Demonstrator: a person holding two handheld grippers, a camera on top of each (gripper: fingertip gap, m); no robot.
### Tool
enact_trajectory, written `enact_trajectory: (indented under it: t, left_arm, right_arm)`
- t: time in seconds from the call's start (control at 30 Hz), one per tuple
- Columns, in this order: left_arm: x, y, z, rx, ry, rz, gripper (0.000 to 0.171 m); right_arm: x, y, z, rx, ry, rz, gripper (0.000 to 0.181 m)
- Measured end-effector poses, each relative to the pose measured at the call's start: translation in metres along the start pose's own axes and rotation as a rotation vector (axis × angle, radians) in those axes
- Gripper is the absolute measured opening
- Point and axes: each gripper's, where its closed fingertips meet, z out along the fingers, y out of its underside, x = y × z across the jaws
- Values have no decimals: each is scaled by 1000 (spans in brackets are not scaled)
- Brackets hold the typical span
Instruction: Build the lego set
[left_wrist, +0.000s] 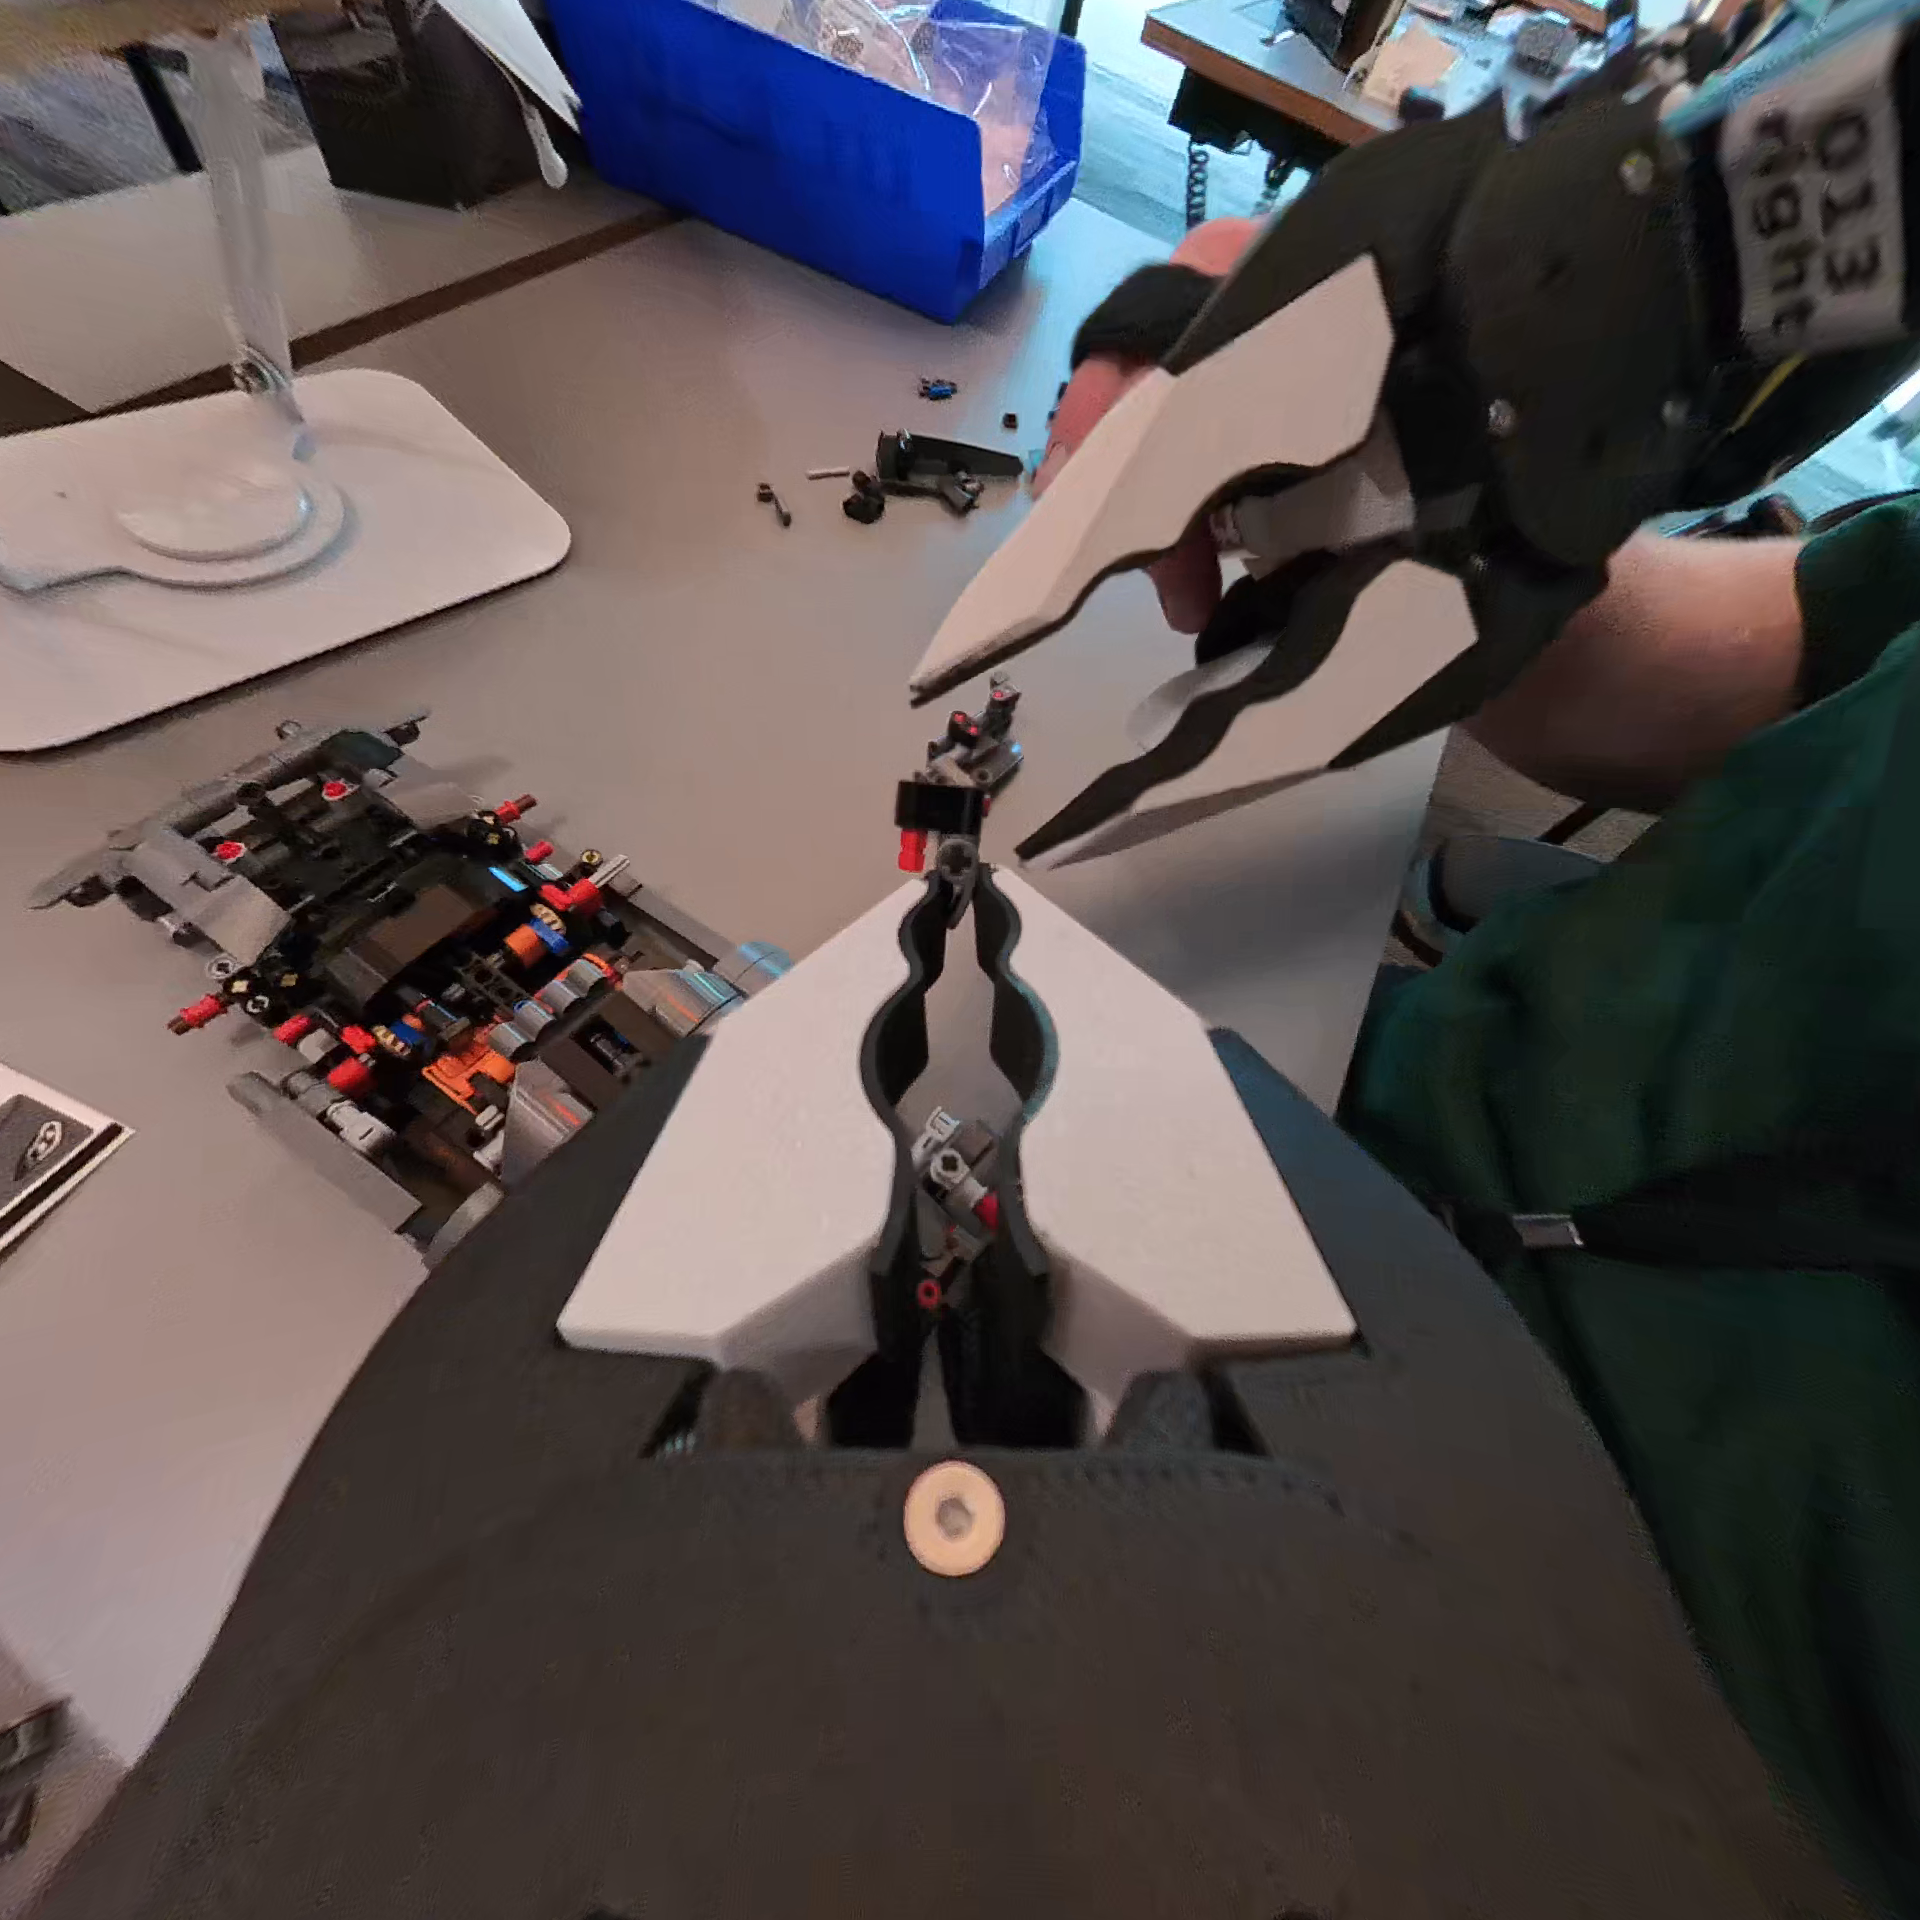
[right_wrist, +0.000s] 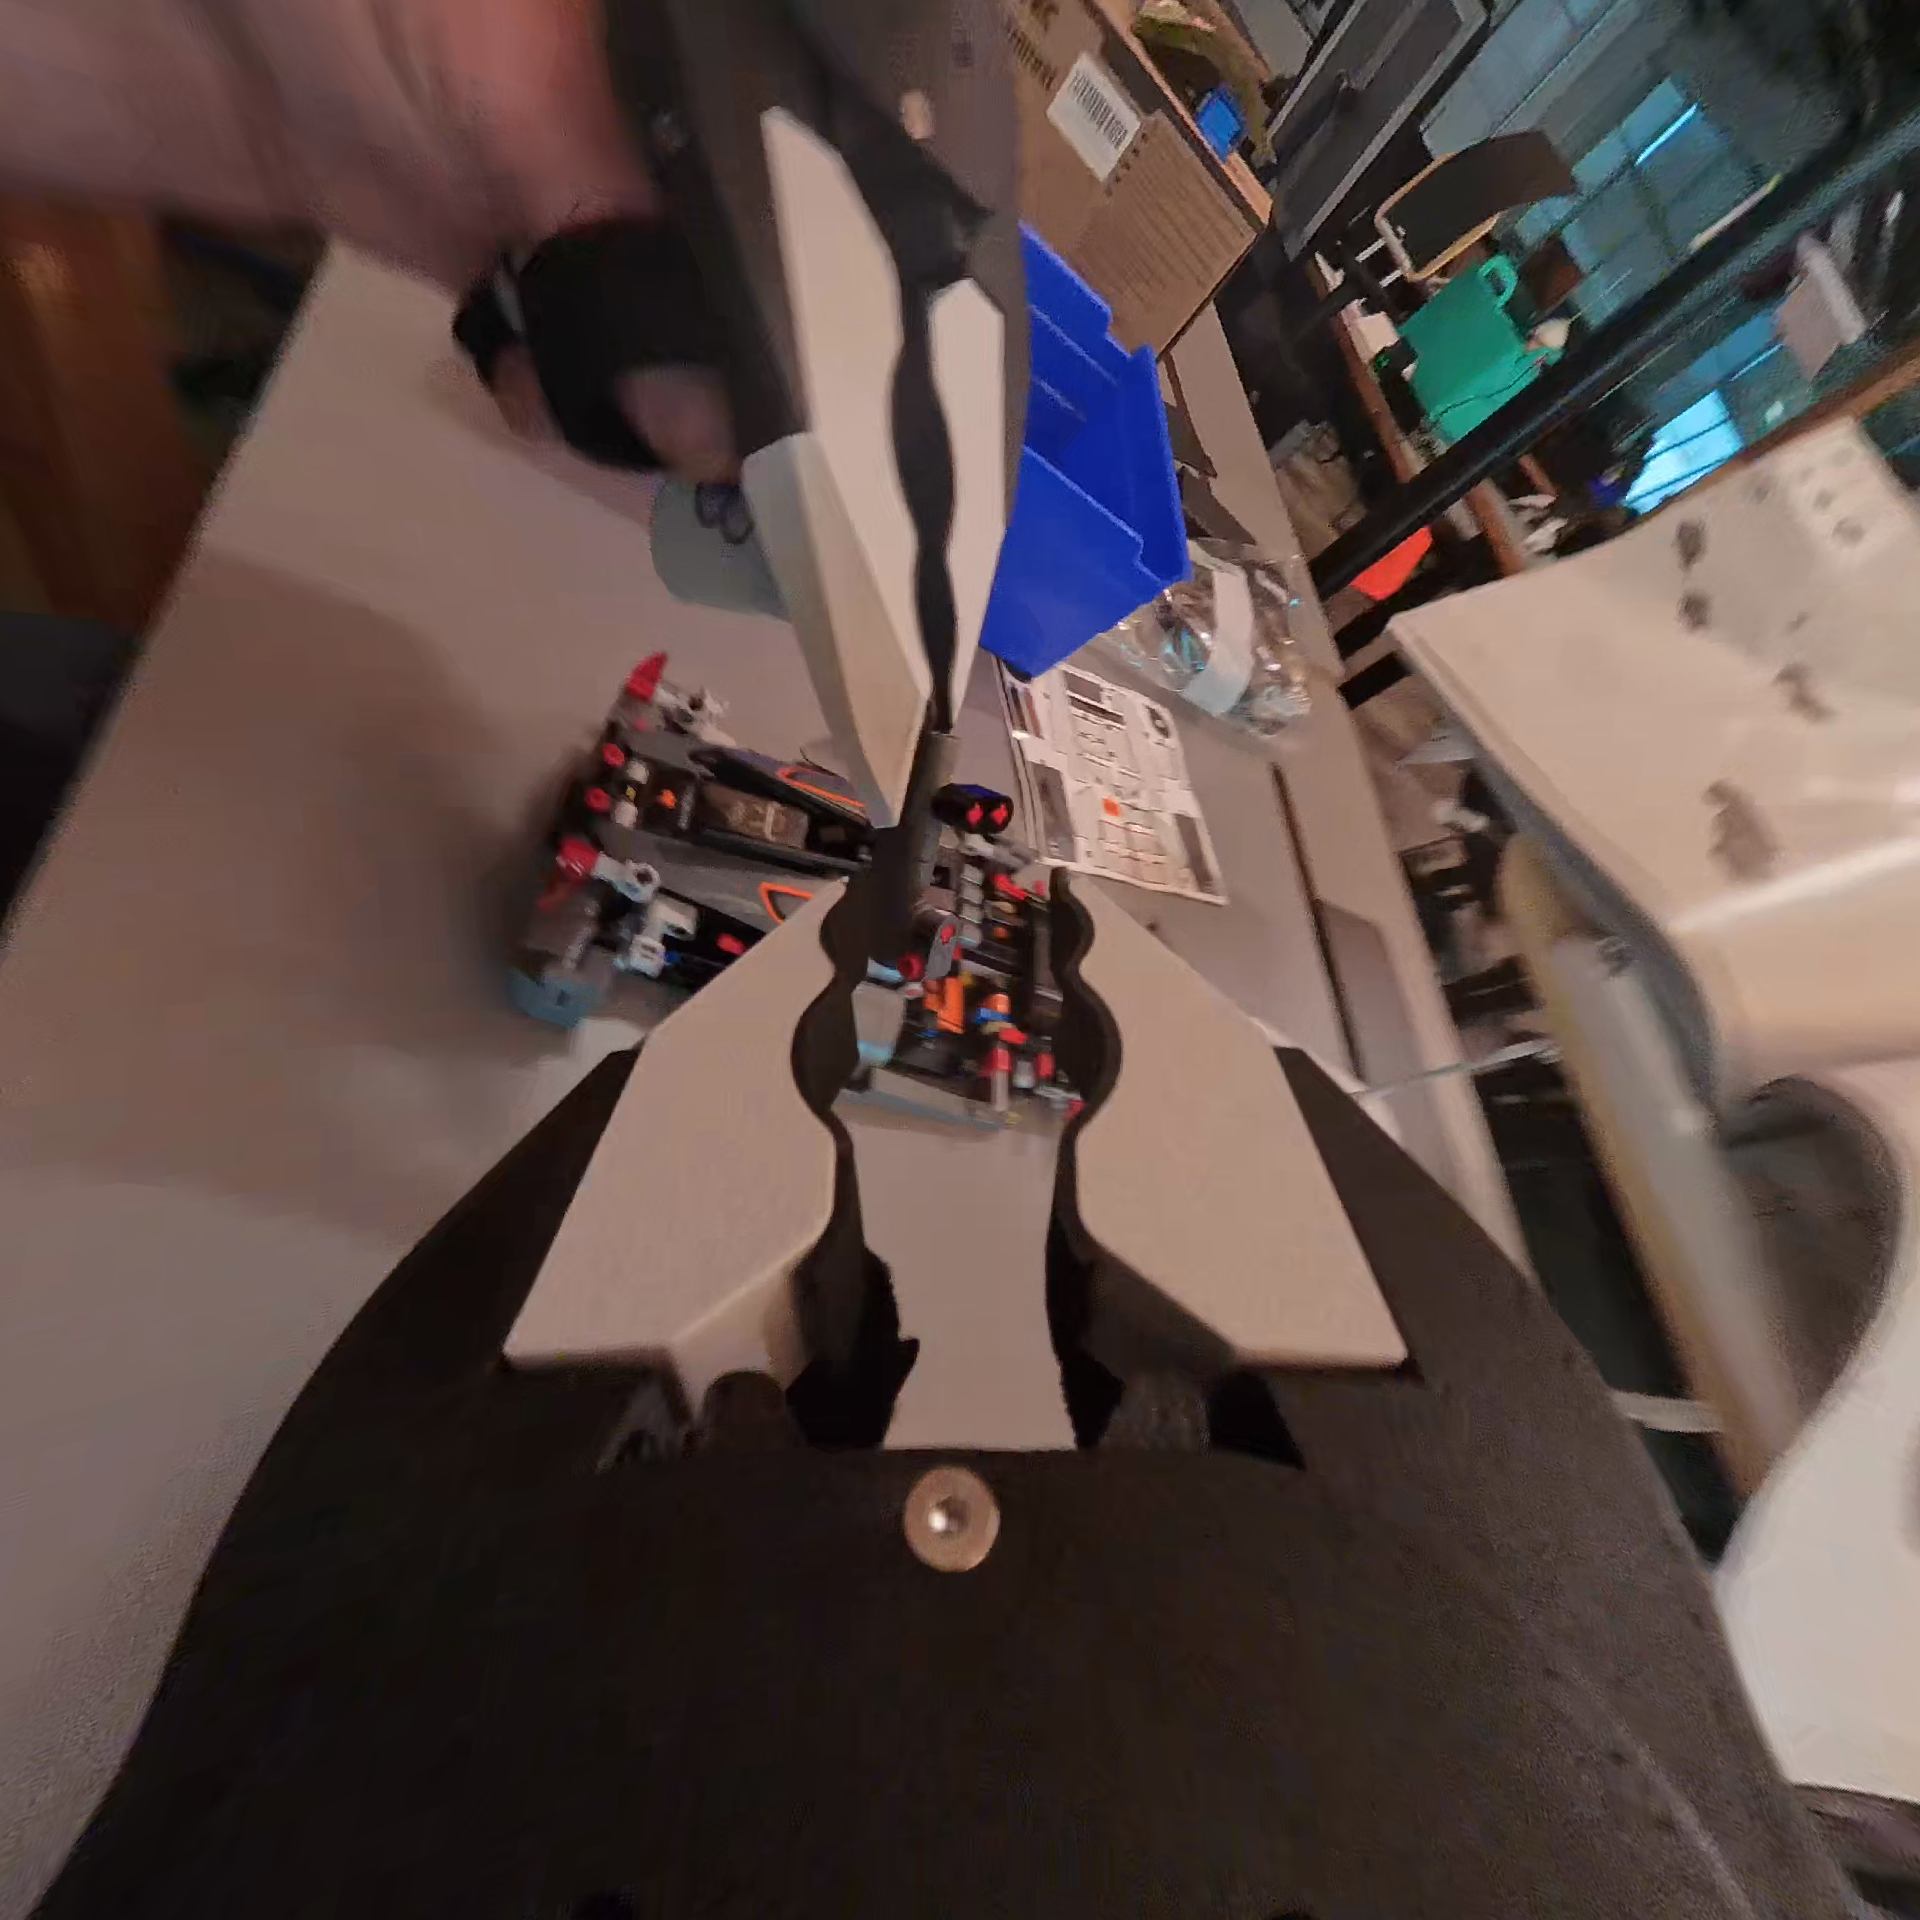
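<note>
Sub-assembly (left_wrist: 961, 790) up in the air, and that's the story here: the left gripper (left_wrist: 961, 883) has its jaws pinched tight on the lower end of this small grey-and-black stalk with red pins, holding it above the table (left_wrist: 675, 644). Over comes the right gripper (left_wrist: 971, 774), jaws parted, one tip above the piece and one below it, framing the top end without touching as far as the left wrist view shows. From the right wrist view the same gripper (right_wrist: 956, 914) reads open too, with the left gripper's clamped fingers (right_wrist: 862, 582) hanging down ahead and the dark stalk between them. The main build (left_wrist: 416, 966), a dense black chassis studded with red and orange parts, lies flat on the table to the left, well apart from the action. Loose pieces (left_wrist: 914, 478) wait farther back near the blue bin (left_wrist: 810, 156), and an instruction sheet (right_wrist: 1112, 790) lies beyond the chassis. My read: this is a mid-air handover or adjustment of the small unit before it joins the chassis. Next, the right tips need to close squarely on the top without twisting it loose from the left's grip.
</note>
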Motion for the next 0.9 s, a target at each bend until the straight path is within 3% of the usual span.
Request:
enact_trajectory:
  t: [0.1, 0.23, 0.37, 0.57, 0.63, 0.77, 0.83, 0.9]
  left_arm:
    - [1, -5, -3, 7, 88, -74, 3]
    - [1, -9, -3, 4, 167, -148, 3]
    - [-4, -12, 1, 23, 171, -184, 4]
    - [-13, -26, -17, 152, 115, -137, 14]
    - [-37, -12, -26, 108, -20, -104, 18]
    - [-91, 42, -39, -51, -226, -131, 25]
    - [-95, 75, -36, -155, -177, -232, 39]
    - [-89, 95, -31, -181, -120, -298, 40]
  right_arm:
    - [0, -1, 4, -81, 48, -203, 36]
    - [-3, 2, 12, -124, 41, -183, 22]
    - [-3, 7, 16, -110, -7, 2, 15]
    - [13, 1, 9, 134, -188, 535, 13]
    - [20, 5, 8, 179, -231, 665, 13]
    - [23, 16, 14, 173, -302, 796, 13]
    - [22, 21, 20, 150, -321, 826, 13]
    - [18, 26, 26, 118, -335, 840, 13]
